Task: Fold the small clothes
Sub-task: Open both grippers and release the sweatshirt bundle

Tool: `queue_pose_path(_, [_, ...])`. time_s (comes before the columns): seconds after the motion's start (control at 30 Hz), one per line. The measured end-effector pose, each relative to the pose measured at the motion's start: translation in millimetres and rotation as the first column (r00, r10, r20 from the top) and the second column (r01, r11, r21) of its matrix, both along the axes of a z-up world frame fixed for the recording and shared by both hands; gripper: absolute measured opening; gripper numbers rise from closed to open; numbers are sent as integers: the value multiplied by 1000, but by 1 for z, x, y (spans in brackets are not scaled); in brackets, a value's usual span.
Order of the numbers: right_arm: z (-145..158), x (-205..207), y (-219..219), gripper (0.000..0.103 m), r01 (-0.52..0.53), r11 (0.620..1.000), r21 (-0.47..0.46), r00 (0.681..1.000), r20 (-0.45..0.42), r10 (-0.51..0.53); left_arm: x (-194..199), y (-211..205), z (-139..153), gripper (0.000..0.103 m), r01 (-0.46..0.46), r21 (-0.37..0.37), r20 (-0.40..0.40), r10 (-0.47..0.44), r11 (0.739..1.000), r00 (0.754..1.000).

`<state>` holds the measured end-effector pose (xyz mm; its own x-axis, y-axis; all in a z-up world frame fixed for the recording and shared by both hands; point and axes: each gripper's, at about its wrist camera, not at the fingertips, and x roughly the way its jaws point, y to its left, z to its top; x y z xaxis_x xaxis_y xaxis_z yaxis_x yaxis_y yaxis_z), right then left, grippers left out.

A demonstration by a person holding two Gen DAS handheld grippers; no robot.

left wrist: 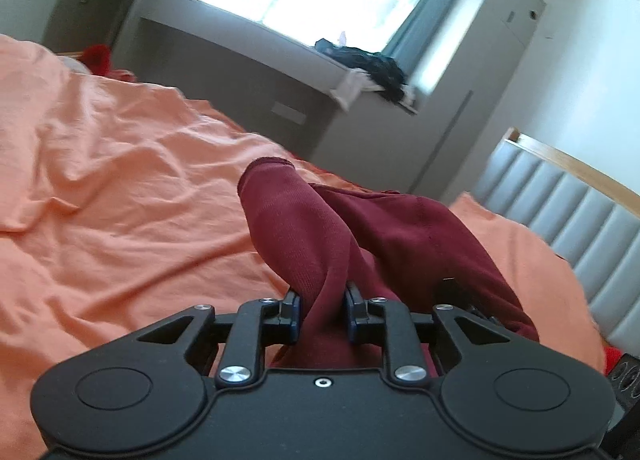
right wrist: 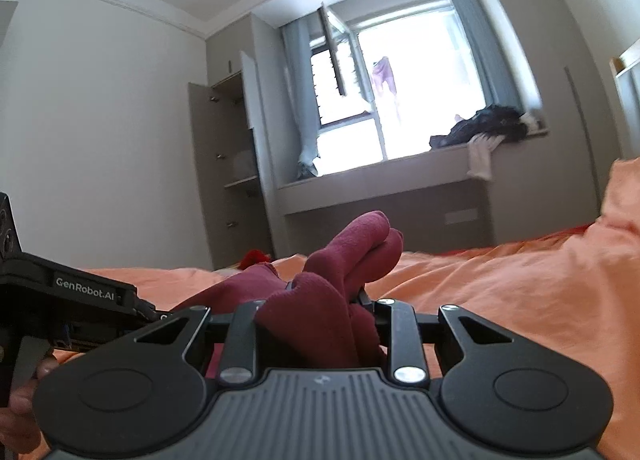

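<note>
A dark red garment hangs bunched above the orange bed sheet. My left gripper is shut on one part of it, with the cloth pinched between the blue-padded fingers. The garment also shows in the right wrist view, where my right gripper is shut on another bunched part that covers its fingertips. The left gripper's black body sits close at the left of the right wrist view. Both grippers hold the cloth side by side.
A grey padded headboard stands at the right of the bed. A window ledge carries a pile of dark and white clothes. An open wardrobe stands left of the window. Something red lies at the bed's far edge.
</note>
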<state>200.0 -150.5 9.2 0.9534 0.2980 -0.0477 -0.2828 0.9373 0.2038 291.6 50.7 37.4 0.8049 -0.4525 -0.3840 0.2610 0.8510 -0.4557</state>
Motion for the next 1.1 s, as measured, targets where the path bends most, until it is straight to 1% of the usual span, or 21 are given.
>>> queue_pose_path(0.03, [-3,6,2,29,-10,1000,-1,1000,-18,10,3,3,-4,26,-18,11,-21,18,1000,1000])
queue_pose_path(0.1, [-14,18,2,30,-14,1000,-1,998,-69,14,10,7,-15,27,-31,9,-86,32,999,996])
queue_pose_path(0.17, [-25,25,-1,33,8,1000,6,993,-120,-7,14,9,-23,33,-47,13,-118,48,999,992])
queue_pose_path(0.2, [-29,27,-5,38,25,999,25,989,-144,-21,14,8,-25,36,-51,21,-119,54,998,991])
queue_pose_path(0.27, [-35,30,-16,43,47,996,76,983,-178,-33,11,7,-24,46,-65,44,-105,70,997,992])
queue_pose_path(0.3, [-36,30,-20,47,50,995,85,982,-186,-34,10,6,-24,54,-72,65,-97,79,995,992])
queue_pose_path(0.33, [-38,29,-24,50,54,995,80,981,-188,-38,7,5,-25,60,-80,86,-87,88,993,992])
queue_pose_path(0.4, [-39,26,-26,53,57,996,69,981,-190,-43,3,5,-24,66,-95,113,-73,104,989,992])
queue_pose_path(0.43, [-39,23,-27,53,58,996,69,980,-193,-44,3,5,-24,70,-103,111,-74,111,988,991])
queue_pose_path(0.47, [-40,22,-29,56,61,996,71,979,-197,-46,3,7,-24,72,-111,104,-77,119,988,990])
queue_pose_path(0.53, [-41,17,-28,63,75,995,70,978,-202,-60,1,10,-26,81,-128,86,-86,135,988,987])
queue_pose_path(0.6, [-39,13,-22,73,85,994,66,978,-196,-70,-4,12,-26,85,-142,73,-90,149,987,985])
queue_pose_path(0.63, [-37,11,-20,76,89,994,62,979,-192,-76,-7,12,-25,88,-146,73,-90,152,987,984])
queue_pose_path(0.67, [-36,7,-20,81,95,994,55,979,-187,-84,-10,10,-24,90,-152,83,-85,159,985,984])
queue_pose_path(0.7, [-36,2,-19,86,100,994,48,979,-182,-89,-14,8,-24,94,-164,101,-77,172,981,982])
queue_pose_path(0.73, [-34,-1,-19,89,102,994,43,980,-175,-93,-19,5,-22,98,-188,136,-66,199,973,978])
queue_pose_path(0.8, [-32,-12,-19,95,100,995,18,983,-157,-96,-27,-2,-19,100,-226,200,-29,237,953,971])
queue_pose_path(0.9, [-27,-31,-17,103,97,995,-36,987,-128,-101,-35,-9,-13,101,-247,263,19,251,933,968])
queue_pose_path(1.0, [-22,-50,-17,103,84,995,-60,991,-99,-90,-40,-13,-12,102,-263,286,39,263,922,964])
queue_pose_path(1.1, [-18,-66,-17,103,92,993,-72,992,-79,-97,-43,-18,-15,102,-271,293,43,270,917,962])
